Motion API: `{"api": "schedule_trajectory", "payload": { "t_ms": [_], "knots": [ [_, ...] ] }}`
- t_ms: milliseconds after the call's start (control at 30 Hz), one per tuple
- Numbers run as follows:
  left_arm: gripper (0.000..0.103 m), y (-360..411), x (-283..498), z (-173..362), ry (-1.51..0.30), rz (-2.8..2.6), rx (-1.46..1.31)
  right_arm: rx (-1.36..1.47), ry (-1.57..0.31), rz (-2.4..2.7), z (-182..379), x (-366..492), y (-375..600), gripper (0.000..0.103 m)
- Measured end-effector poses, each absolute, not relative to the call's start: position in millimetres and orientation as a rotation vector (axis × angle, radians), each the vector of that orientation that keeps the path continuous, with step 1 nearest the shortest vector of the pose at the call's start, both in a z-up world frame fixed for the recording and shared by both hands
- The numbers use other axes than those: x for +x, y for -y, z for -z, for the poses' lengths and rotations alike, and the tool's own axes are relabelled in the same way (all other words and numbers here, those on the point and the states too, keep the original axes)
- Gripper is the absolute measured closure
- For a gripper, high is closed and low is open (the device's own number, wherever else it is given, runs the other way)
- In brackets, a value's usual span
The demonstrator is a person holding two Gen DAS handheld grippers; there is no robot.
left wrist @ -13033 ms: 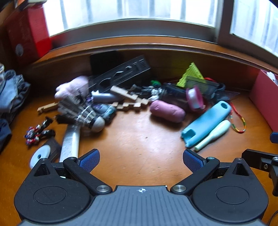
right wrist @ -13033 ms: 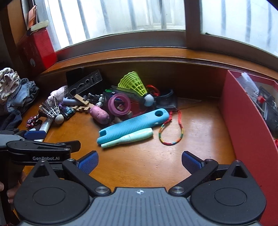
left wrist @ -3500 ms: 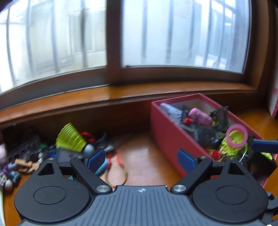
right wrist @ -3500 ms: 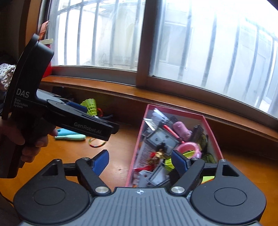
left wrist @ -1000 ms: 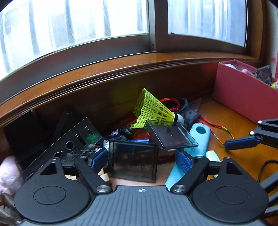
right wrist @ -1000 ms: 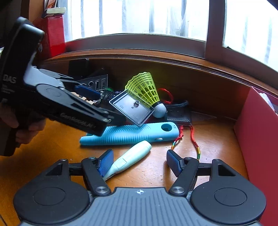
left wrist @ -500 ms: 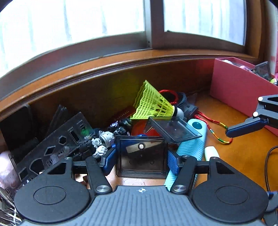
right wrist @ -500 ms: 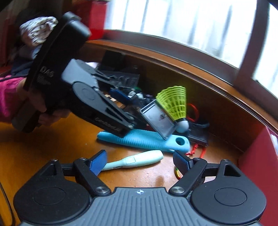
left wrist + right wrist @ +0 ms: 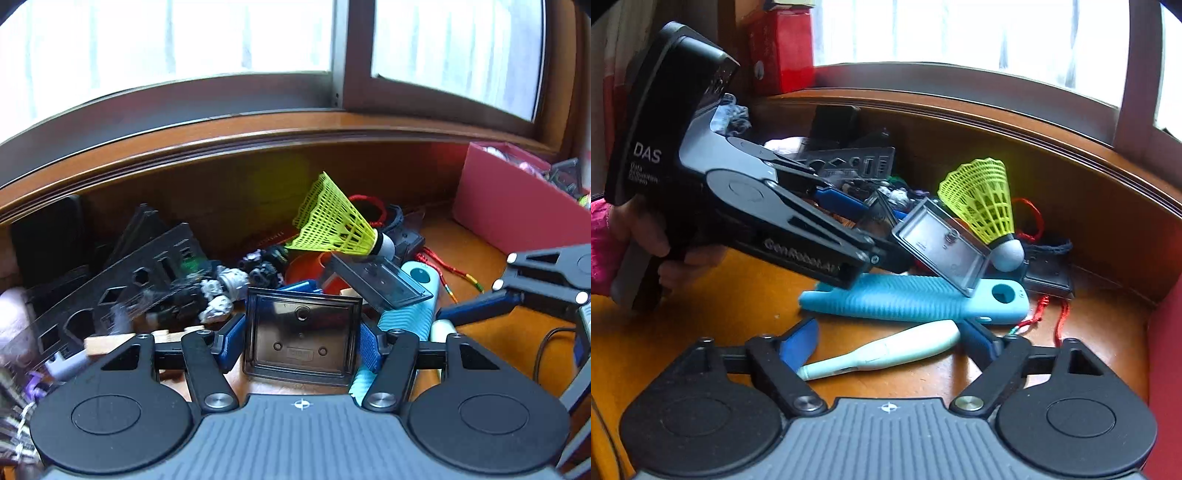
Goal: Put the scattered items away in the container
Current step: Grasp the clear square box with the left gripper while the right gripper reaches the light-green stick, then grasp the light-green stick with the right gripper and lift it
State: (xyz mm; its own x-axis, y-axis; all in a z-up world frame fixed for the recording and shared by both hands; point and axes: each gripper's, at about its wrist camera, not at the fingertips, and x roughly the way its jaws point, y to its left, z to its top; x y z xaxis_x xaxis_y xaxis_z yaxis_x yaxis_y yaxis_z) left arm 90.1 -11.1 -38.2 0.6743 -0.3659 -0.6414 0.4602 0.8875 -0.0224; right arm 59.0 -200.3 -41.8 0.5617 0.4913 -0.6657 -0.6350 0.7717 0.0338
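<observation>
Left of the red box [image 9: 509, 206], my left gripper [image 9: 301, 338] clamps a dark plastic case [image 9: 301, 347] by its 2 sides. Nearer that box, my right gripper [image 9: 886, 345] is closing around a pale pen [image 9: 886, 352], not yet pinching it.

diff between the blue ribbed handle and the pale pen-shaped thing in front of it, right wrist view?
The blue ribbed handle is wider, saturated blue and ridged, with a hole near its right end; the pale pen-shaped thing is slim, smooth, whitish-mint and tapers leftward. The handle lies beyond the right gripper; the pen lies between its closing jaws, not visibly pinched. Both lie flat on the wooden desk.
</observation>
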Motion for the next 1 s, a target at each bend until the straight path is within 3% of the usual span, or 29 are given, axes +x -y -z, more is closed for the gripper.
{"api": "schedule_trajectory", "payload": {
  "t_ms": [133,200,300,433,600,733,867,933,1000],
  "knots": [
    [0.042,2,81,26,-0.665,0.448,0.117,-0.201,-0.705,-0.640,39,57,200,0.062],
    [0.042,-2,75,20,-0.654,0.440,0.105,-0.177,-0.711,-0.615,38,58,203,0.073],
    [0.042,-6,69,16,-0.656,0.428,0.100,-0.168,-0.729,-0.594,37,54,206,0.073],
    [0.042,-9,59,15,-0.668,0.416,0.096,-0.212,-0.733,-0.579,29,40,210,0.034],
    [0.042,-15,46,16,-0.684,0.407,0.070,-0.247,-0.773,-0.548,17,19,207,0.032],
    [0.042,-18,39,18,-0.693,0.393,0.067,-0.250,-0.794,-0.493,24,10,186,0.039],
    [0.042,-22,31,14,-0.686,0.388,0.063,-0.199,-0.796,-0.445,33,12,171,0.060],
    [0.042,-24,27,12,-0.678,0.388,0.062,-0.181,-0.793,-0.428,34,12,169,0.083],
    [0.042,-25,25,10,-0.674,0.390,0.057,-0.173,-0.789,-0.400,33,10,170,0.083]
  ]
}}
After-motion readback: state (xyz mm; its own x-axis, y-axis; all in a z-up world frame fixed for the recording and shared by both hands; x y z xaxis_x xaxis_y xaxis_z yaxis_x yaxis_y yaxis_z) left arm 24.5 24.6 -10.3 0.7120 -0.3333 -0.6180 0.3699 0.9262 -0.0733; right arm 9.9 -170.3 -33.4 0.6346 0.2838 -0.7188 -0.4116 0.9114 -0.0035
